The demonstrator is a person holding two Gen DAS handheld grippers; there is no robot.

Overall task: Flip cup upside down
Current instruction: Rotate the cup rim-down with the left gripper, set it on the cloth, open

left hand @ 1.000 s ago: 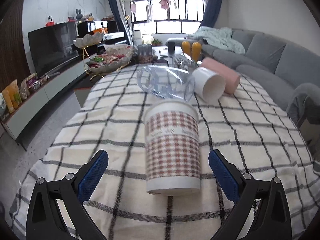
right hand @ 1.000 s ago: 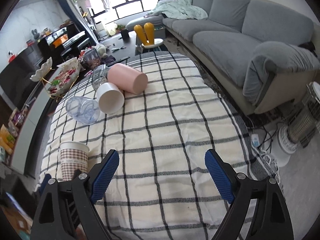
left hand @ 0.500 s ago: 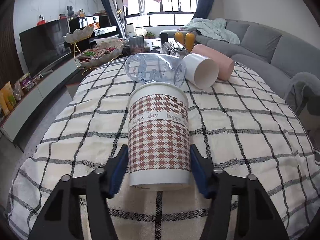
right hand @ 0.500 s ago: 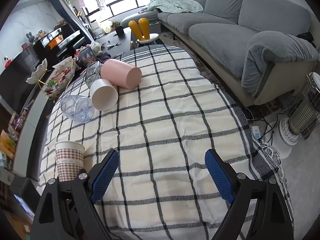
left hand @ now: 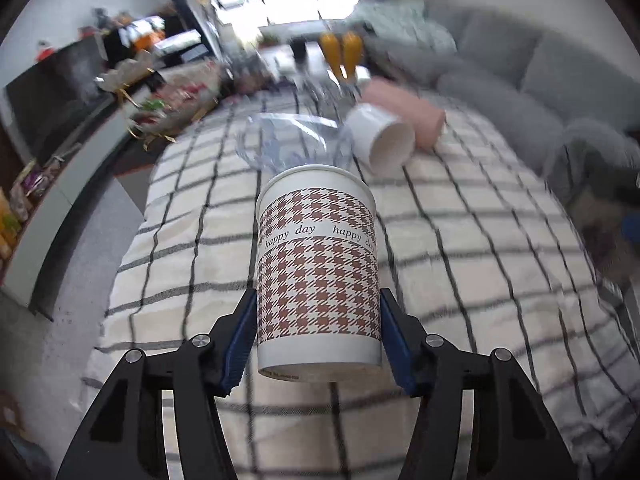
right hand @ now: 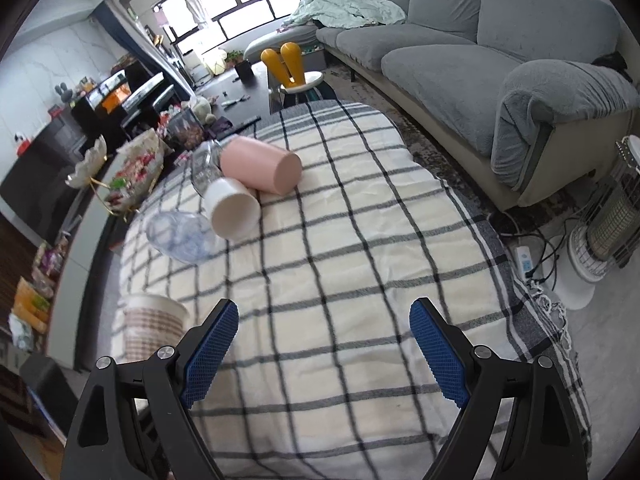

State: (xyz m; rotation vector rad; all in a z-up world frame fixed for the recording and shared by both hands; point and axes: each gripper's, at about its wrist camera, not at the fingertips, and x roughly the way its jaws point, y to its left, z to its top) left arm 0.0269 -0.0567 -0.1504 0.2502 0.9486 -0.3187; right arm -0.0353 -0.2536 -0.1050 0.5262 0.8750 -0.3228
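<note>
Since half a second ago the cup (left hand: 317, 268) has lifted off the table (left hand: 480, 264), left tongs (left hand: 318, 336) clamped low on it; roll slowly, squeeze steady; right tongs (right hand: 324, 344) apart, idle.

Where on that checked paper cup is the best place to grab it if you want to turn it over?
Low on its side wall, a finger on either side, coming in level from the front. The cup is upright, round and slightly tapered, so opposite sides offer matching surfaces. The left gripper is shut on it this way, which leaves rim and base free for a wrist roll.
</note>
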